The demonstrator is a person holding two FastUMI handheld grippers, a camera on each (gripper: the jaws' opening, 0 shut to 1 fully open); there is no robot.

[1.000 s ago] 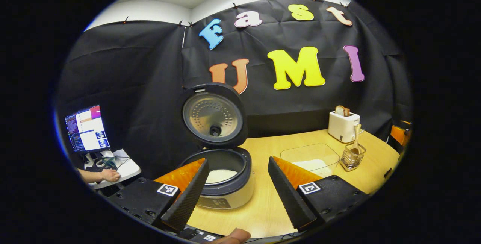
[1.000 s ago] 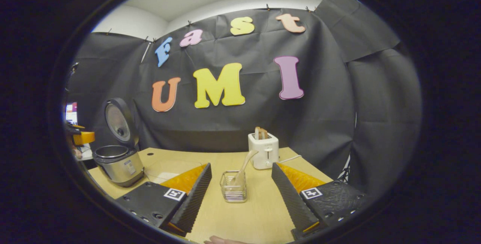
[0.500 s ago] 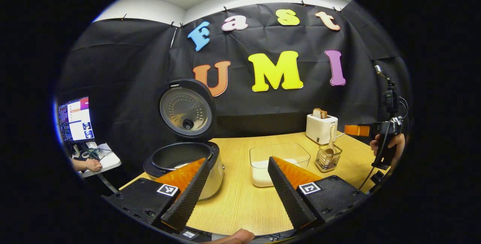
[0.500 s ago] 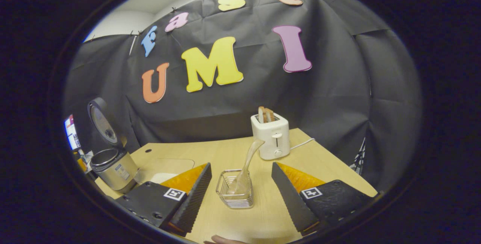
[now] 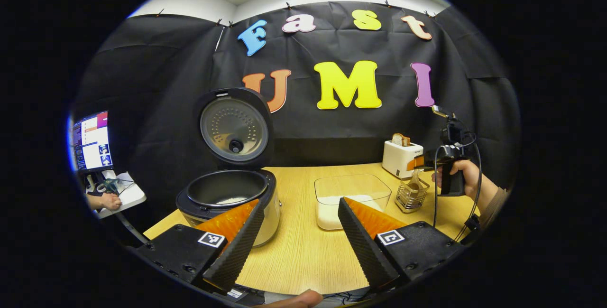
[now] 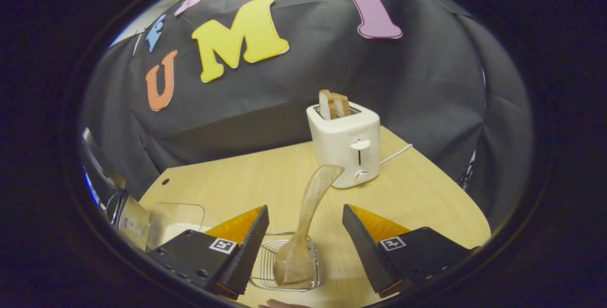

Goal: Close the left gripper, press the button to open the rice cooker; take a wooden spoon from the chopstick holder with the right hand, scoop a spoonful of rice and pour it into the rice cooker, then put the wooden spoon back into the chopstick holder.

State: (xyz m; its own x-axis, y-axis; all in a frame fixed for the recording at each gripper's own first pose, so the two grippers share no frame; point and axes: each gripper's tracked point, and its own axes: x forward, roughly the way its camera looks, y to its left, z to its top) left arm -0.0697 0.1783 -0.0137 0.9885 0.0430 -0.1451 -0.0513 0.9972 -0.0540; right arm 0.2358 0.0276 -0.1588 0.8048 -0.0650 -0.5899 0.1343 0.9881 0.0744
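The rice cooker (image 5: 227, 203) stands on the table with its lid (image 5: 234, 127) raised and a little rice in the pot. My left gripper (image 5: 296, 237) is open, hanging above the table in front of the cooker. In the left gripper view the right gripper (image 5: 417, 162), held in a hand, hovers just over the wire chopstick holder (image 5: 411, 196). My right gripper (image 6: 303, 246) is open, its fingers on either side of the wooden spoon (image 6: 306, 218), which stands bowl-down in the chopstick holder (image 6: 287, 267). The fingers do not touch the spoon.
A clear container of rice (image 5: 352, 199) sits between the cooker and the holder. A white toaster (image 6: 345, 144) with bread stands behind the spoon, its cord trailing right. A monitor (image 5: 90, 141) and a person's hand (image 5: 108, 201) are at the far left.
My right gripper has moved forward and down, so the spoon now stands between its open fingers. My left gripper has drawn back from the cooker and stayed open.
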